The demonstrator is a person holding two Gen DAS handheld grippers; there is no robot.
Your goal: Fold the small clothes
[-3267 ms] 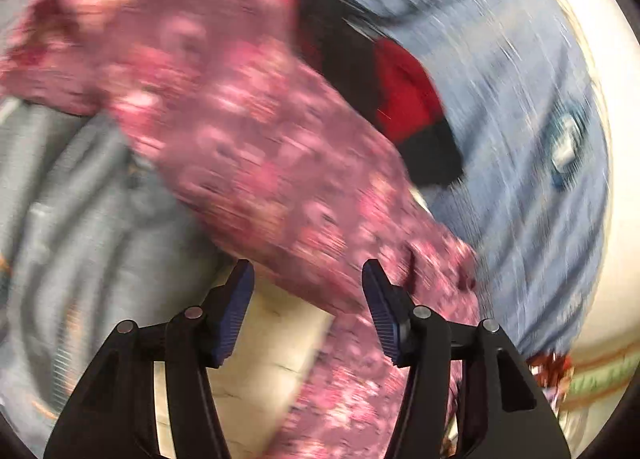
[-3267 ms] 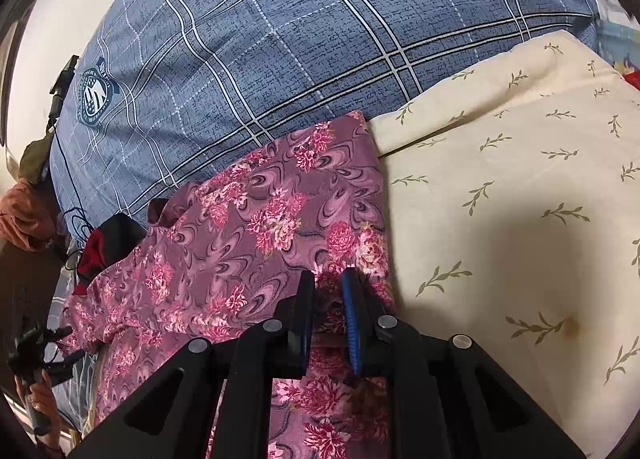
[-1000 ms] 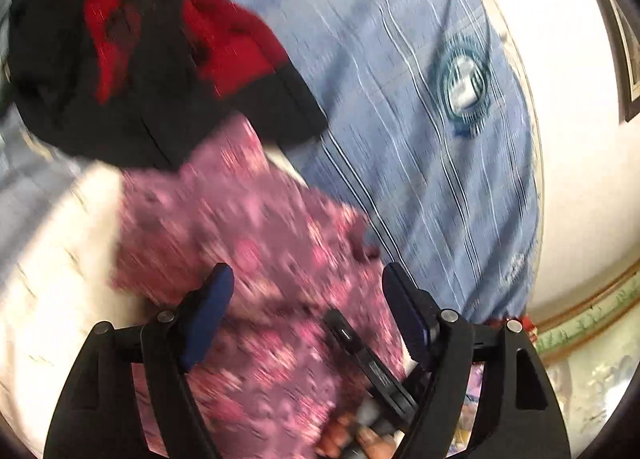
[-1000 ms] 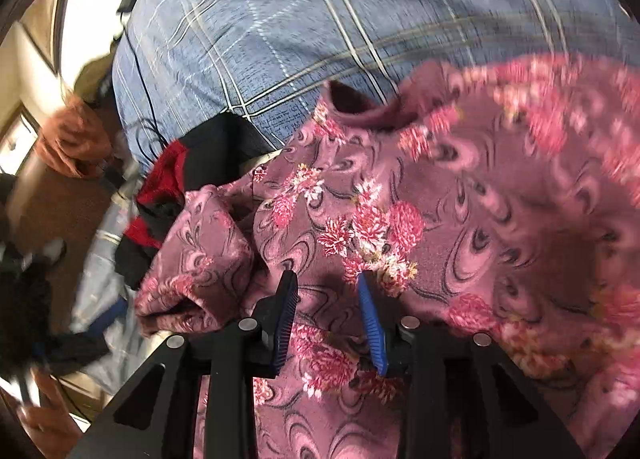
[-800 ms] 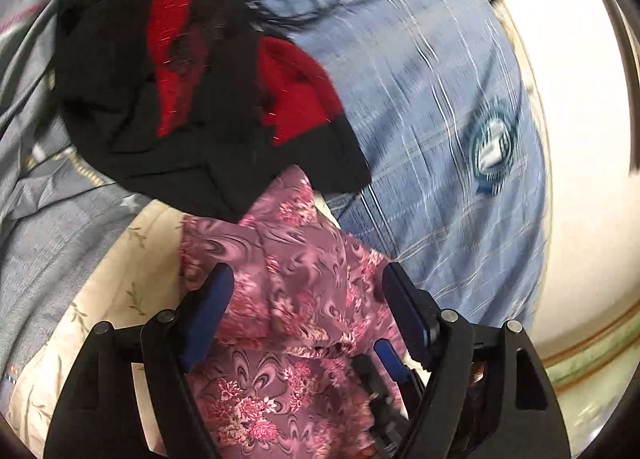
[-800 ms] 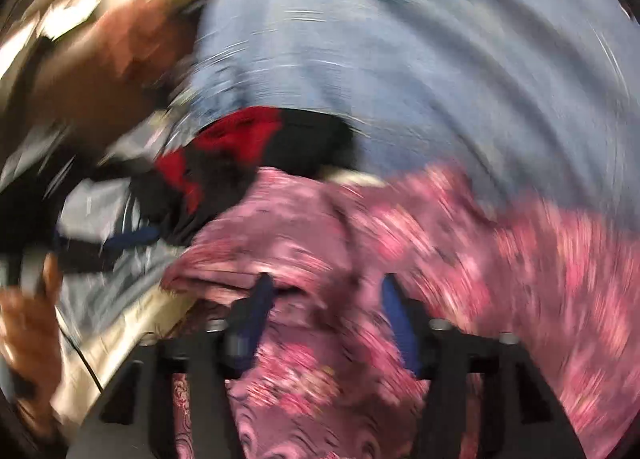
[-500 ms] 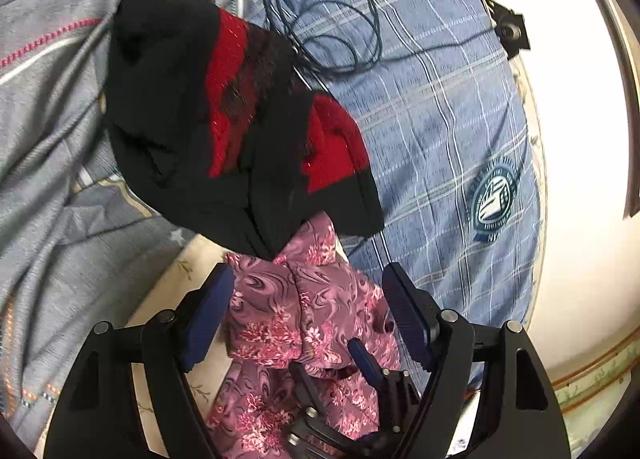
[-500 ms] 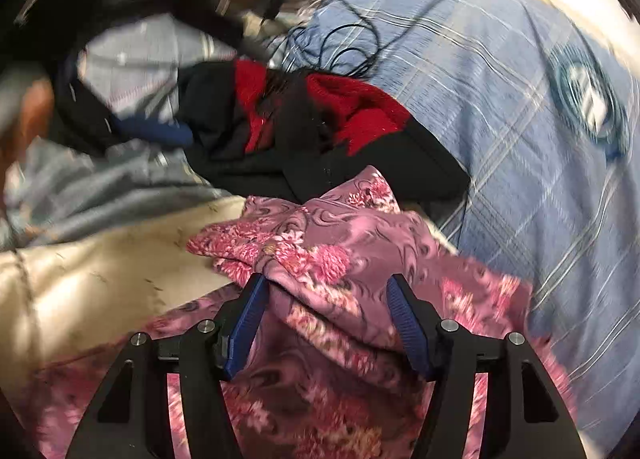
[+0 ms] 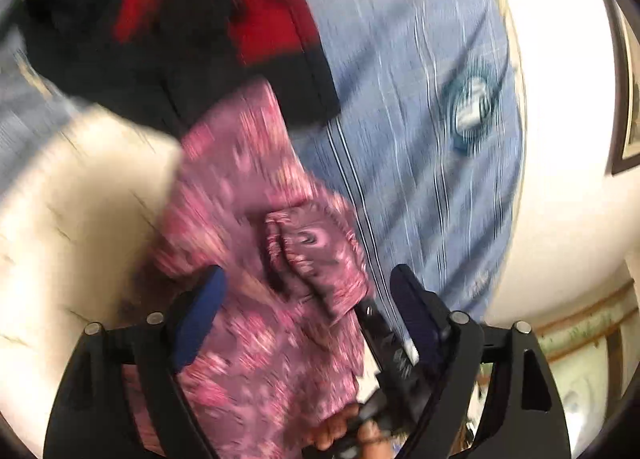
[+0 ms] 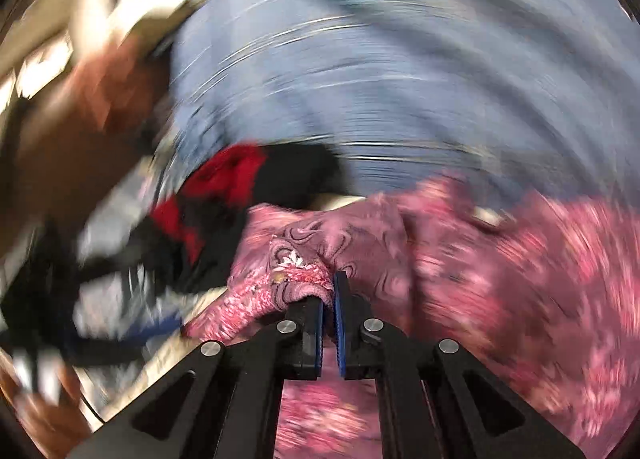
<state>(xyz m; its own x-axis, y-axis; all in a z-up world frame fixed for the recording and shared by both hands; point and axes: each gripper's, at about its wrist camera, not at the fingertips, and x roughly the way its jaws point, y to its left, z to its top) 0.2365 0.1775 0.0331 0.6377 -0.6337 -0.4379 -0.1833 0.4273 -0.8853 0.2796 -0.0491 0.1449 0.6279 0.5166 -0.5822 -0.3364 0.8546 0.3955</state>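
Note:
A pink floral garment [image 9: 256, 243] lies bunched on a cream leaf-print sheet [image 9: 80, 195]. My left gripper [image 9: 308, 291] is open, its blue pads either side of a gathered fold of the garment, gripping nothing. In the right wrist view the same floral garment [image 10: 520, 267] spreads to the right. My right gripper [image 10: 329, 291] is shut on a bunched edge of it. The right gripper also shows in the left wrist view [image 9: 384, 343], low between my left fingers. Both views are motion-blurred.
A black and red garment [image 9: 192, 31] lies beyond the floral one; it also shows in the right wrist view [image 10: 240, 187]. A blue plaid cover with a round crest [image 9: 468, 107] lies to the right. A white wall stands at far right.
My right gripper has shut on the floral garment's bunched edge; half a second ago it was open around it. Both cameras are swinging, and my left gripper has come closer to the garment.

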